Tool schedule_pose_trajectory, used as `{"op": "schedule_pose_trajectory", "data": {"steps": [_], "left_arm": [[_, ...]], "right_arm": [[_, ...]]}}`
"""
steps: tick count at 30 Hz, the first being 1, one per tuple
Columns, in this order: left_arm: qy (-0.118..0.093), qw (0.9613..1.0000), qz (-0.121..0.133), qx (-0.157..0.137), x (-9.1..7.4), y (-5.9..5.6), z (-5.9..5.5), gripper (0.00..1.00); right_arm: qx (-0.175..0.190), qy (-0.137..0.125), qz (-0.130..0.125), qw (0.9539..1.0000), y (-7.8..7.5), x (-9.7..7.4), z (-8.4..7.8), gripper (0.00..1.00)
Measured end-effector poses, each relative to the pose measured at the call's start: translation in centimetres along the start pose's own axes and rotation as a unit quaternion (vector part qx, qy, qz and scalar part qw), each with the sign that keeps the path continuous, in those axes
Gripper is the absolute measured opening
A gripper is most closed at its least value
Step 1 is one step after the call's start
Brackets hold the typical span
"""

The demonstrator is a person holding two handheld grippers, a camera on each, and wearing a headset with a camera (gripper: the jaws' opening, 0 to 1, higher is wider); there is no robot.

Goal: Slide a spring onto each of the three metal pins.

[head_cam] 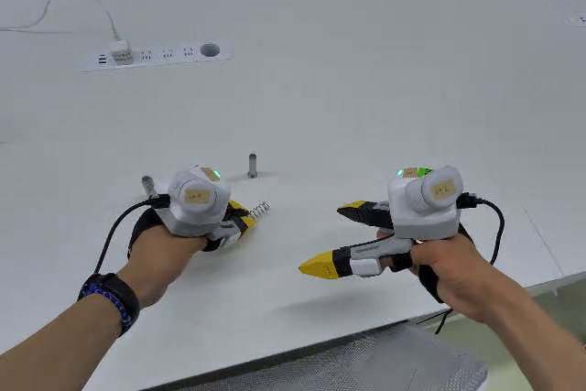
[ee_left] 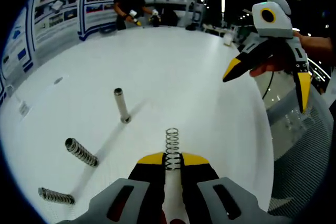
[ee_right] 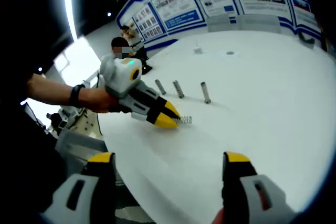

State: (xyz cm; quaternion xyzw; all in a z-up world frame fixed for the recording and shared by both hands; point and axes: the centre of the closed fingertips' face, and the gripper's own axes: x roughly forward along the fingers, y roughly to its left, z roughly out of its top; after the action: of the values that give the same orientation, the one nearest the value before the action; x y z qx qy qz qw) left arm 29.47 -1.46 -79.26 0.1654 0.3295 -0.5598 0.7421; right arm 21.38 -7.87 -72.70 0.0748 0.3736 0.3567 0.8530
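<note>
Toward six o'clock on the plain white workbench (head_cam: pixel 366 89), the left gripper (ee_left: pixel 172 162) had its yellow-tipped jaws pinched on the near end of a small coiled steel spring (ee_left: pixel 171 141). Most of the coil poked free ahead of the tips. In the head view the one bare upright grey metal pin (head_cam: pixel 252 165) stood at about twelve o'clock from the spring, near it but not touching.

Off toward nine and eight o'clock in the left gripper view stood a first spring-covered pin (ee_left: pixel 81 151) and a second spring-covered pin (ee_left: pixel 56 196), so this looked to me like the last of the three. The right gripper (head_cam: pixel 335 238) hovered at roughly three o'clock from the left one. Its jaws were spread wide with nothing between them, and it was well apart from all the pins.

To my eye the step was bringing the spring over the bare pin. The coil lay nearly level, so the wrist would need to roll until the spring's free end faced down, straight above the pin's top. I'd have lowered it slowly and let go only once a few turns had caught the shaft. Held by one end, the coil could wag and miss. I could not tell whether the pin was fixed, so a sideways nudge might topple it, and the idle gripper could steady its base.
</note>
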Motion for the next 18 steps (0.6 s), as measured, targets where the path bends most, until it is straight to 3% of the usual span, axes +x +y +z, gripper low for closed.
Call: {"op": "schedule_pose_trajectory", "data": {"steps": [11,18], "left_arm": [[0.008,0.9999,0.004,-0.013,-2.8,-0.9,-3.0,0.1],[0.007,0.9994,0.015,-0.03,-4.8,-0.7,-4.5,0.1]], "right_arm": [[0.0,-0.001,0.008,1.0,0.8,0.4,-0.1,0.84],[0.0,0.002,0.011,0.9999,1.0,0.5,-0.4,0.84]]}}
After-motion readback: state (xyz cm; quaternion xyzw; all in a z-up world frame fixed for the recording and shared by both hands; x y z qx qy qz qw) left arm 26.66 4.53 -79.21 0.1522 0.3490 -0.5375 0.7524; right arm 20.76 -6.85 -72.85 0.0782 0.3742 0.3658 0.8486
